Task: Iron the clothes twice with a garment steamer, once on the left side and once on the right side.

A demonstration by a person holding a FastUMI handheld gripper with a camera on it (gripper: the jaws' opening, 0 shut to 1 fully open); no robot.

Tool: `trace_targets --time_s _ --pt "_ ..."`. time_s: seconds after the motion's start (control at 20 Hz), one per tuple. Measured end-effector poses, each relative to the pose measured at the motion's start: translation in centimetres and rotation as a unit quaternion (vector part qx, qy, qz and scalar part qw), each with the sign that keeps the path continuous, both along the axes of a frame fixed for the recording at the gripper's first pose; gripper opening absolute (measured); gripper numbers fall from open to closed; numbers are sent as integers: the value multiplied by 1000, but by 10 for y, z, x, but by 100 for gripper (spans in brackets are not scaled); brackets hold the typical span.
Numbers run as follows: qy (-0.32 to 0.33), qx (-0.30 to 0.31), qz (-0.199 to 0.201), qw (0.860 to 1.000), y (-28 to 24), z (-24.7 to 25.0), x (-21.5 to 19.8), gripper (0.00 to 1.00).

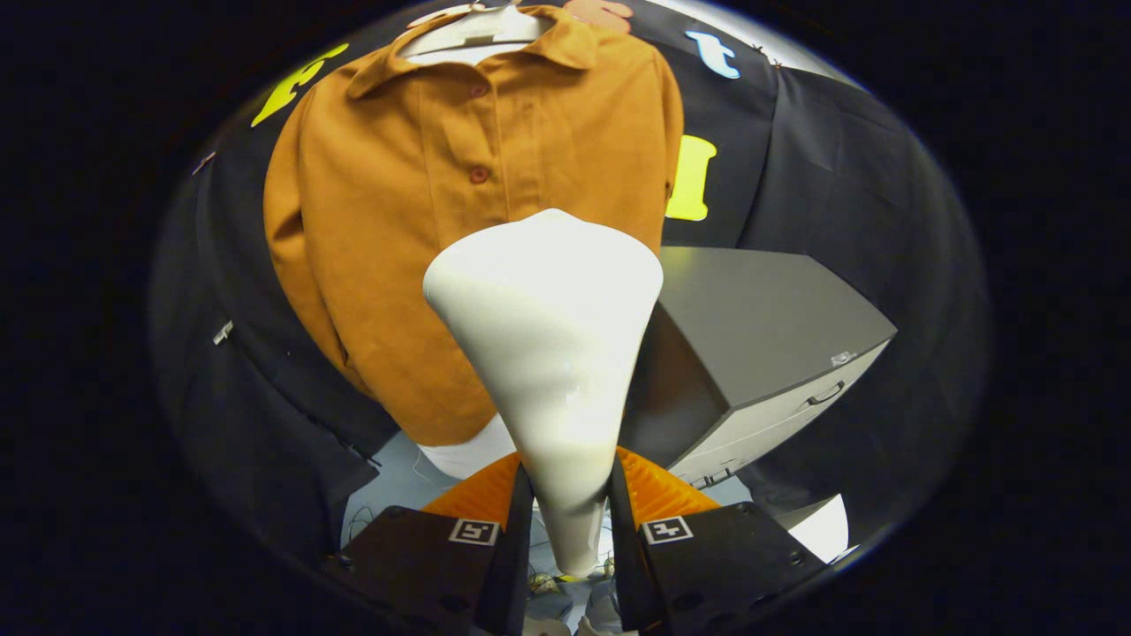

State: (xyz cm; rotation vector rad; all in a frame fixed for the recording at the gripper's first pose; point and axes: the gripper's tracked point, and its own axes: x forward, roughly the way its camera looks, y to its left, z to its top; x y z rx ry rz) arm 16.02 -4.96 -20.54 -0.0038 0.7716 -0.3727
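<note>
A white, cone-shaped plastic garment steamer head (548, 353) is pinched between both fingers of the gripper (570, 495), gripped at its narrow neck, with its long axis running straight ahead from the fingers and its wide face turned away. Just beyond that face an orange-brown buttoned shirt (415, 221) is hung on a white hanger (477, 31), its length running top to bottom. The steamer head is seen over the shirt's lower right part, right of the button line; contact cannot be judged. A grey drawer cabinet (769, 327) stands to the right.
</note>
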Motion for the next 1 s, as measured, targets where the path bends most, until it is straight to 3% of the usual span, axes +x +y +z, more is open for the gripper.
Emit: trace_targets --time_s 0.5,1.0 --pt "-110 -22 19 993 -40 99 -10 44" --pt "-202 -37 58 977 -37 166 -25 43"
